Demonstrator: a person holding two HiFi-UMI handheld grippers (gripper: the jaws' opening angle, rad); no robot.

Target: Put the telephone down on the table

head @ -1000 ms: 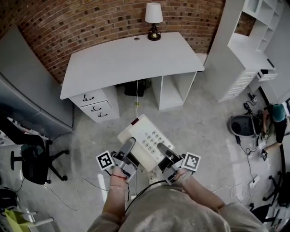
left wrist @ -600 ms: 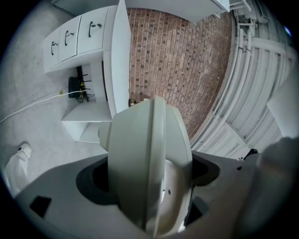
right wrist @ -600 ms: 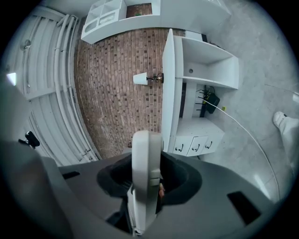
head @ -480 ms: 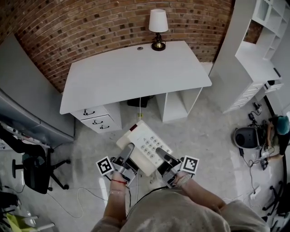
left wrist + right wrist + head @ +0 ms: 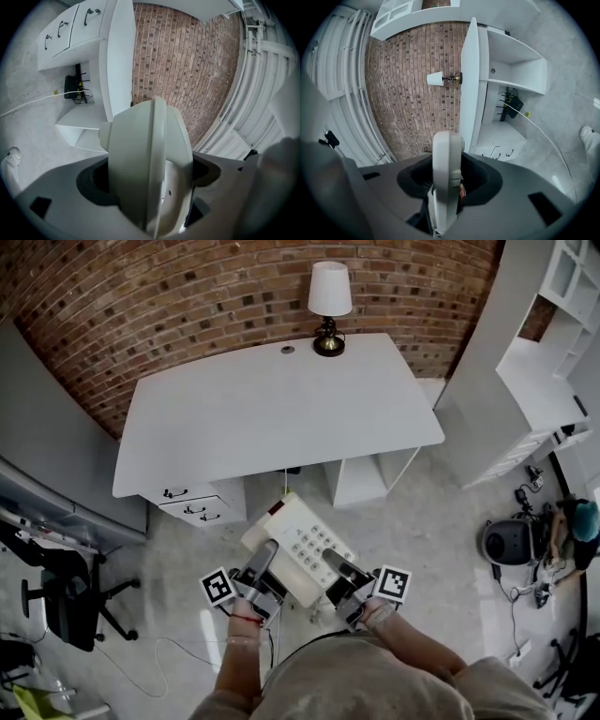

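The person is holding a white telephone up in the air with two tongs. The telephone is sitting in the lower middle of the head view, over the gray floor. It is not on the table. The white table is standing just above it in the picture, in the middle of the frame.

The left tongs are gripping the left side of the telephone. Its jaws are standing part way open, and they are pressing on the telephone's thick edge. The right tongs are gripping the right side. Its jaws are also standing part way open, with a thinner edge of the telephone squeezed between them.

A lamp with a white shade is standing at the back edge of the table, near the top of the frame. A brick wall is running behind the table. Drawers are sitting under the table's left side. A black chair is standing at the far left. White shelves are standing at the upper right. In the right gripper view, a thin white cord is running across the floor.
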